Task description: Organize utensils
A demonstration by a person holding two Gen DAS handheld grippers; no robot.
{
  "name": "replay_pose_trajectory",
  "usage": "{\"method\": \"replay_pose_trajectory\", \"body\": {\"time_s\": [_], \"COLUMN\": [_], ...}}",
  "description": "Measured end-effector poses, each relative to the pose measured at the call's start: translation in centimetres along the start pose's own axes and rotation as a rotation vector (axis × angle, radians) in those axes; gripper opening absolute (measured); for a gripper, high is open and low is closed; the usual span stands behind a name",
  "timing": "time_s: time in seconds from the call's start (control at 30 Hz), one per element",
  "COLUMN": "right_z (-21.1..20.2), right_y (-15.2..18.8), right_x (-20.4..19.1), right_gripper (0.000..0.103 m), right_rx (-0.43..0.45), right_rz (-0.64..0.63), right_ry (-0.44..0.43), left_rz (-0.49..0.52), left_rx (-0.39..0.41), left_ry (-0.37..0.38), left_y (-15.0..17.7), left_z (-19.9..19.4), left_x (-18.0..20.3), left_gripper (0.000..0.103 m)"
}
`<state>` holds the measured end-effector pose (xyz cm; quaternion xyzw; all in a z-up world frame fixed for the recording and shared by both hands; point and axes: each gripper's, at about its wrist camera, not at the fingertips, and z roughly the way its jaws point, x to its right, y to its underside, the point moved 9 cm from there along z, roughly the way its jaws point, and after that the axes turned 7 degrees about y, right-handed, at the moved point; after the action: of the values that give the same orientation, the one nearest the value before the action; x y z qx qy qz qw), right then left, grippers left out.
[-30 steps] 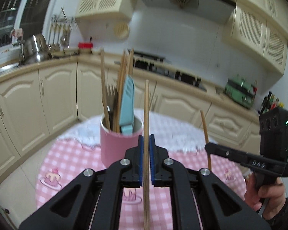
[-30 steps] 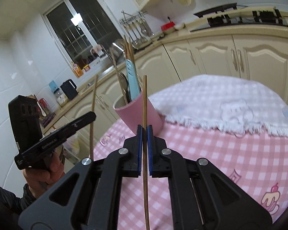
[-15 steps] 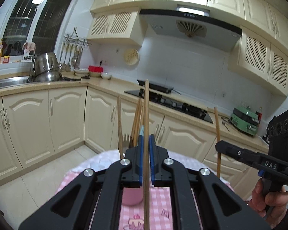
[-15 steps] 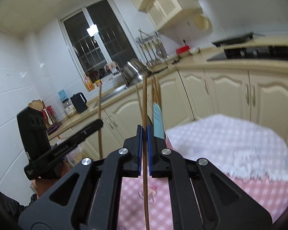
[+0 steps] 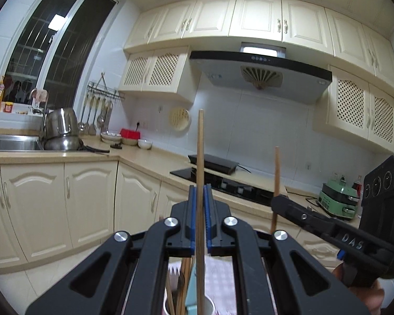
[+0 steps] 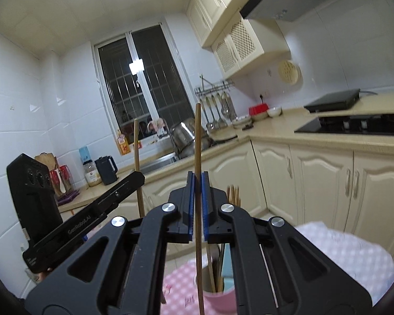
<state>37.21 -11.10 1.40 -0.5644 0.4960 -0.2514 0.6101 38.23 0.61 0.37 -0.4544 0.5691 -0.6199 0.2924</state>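
Chopsticks occupy both tools: the left gripper (image 5: 200, 204) has its blue pads pressed tight on one wooden chopstick (image 5: 200, 157), which stands upright and runs from above the fingers down past them, and the right gripper (image 6: 197, 199) clamps a second upright chopstick (image 6: 197, 144) the same way. Each tool also shows in the other's view, the right one to the right side in the left wrist view and the left one to the left side in the right wrist view, each with its stick upright. Below the fingers stands the pink utensil cup (image 6: 220, 300) on a pink checked tablecloth (image 6: 178, 283), already holding wooden sticks, a fork and a light blue spatula (image 6: 227, 267). Cream kitchen cabinets (image 5: 89, 199) and a black stove top (image 5: 231, 183) fill the background.
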Motion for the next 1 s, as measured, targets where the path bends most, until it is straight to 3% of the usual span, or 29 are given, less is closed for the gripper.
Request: {"method": "replay_pose_trajectory", "body": {"time_s": [0.13,0.4,0.87,0.9,0.93,0.97,1.0], "right_z": [2.2,5.4,6.7,6.5,6.3,5.9,5.7], "right_y": [0.3,1.9,5.5,5.7,5.7,5.6,5.5], "right_x": [0.3,1.2,2.0,2.2,2.4,2.8,3.3], "right_gripper": [0.005,0.005,0.007,0.011,0.029,0.04,0.063], "right_rx": [0.004,-0.032,-0.136,-0.143,-0.144,-0.136,-0.128], "right_rz": [0.007,0.0,-0.012,-0.008,0.001,0.017,0.03], "right_ry": [0.01,0.019,0.051,0.061,0.069,0.08,0.096], "left_rz": [0.006,-0.007,0.006,0.008,0.005,-0.003,-0.014], "left_rx": [0.024,-0.004,-0.071,-0.076,-0.078,-0.063,-0.054], "left_ry": [-0.02,-0.041,-0.053,-0.051,-0.057,-0.086,-0.092], "left_y": [-0.4,1.8,6.2,6.4,6.6,6.5,6.3], "left_z": [1.5,4.9,6.8,6.8,6.5,5.8,5.4], "left_x": [-0.6,-2.3,-3.3,-3.3,-3.5,-3.9,-4.2], "left_gripper": [0.005,0.005,0.007,0.02,0.042,0.045,0.055]}}
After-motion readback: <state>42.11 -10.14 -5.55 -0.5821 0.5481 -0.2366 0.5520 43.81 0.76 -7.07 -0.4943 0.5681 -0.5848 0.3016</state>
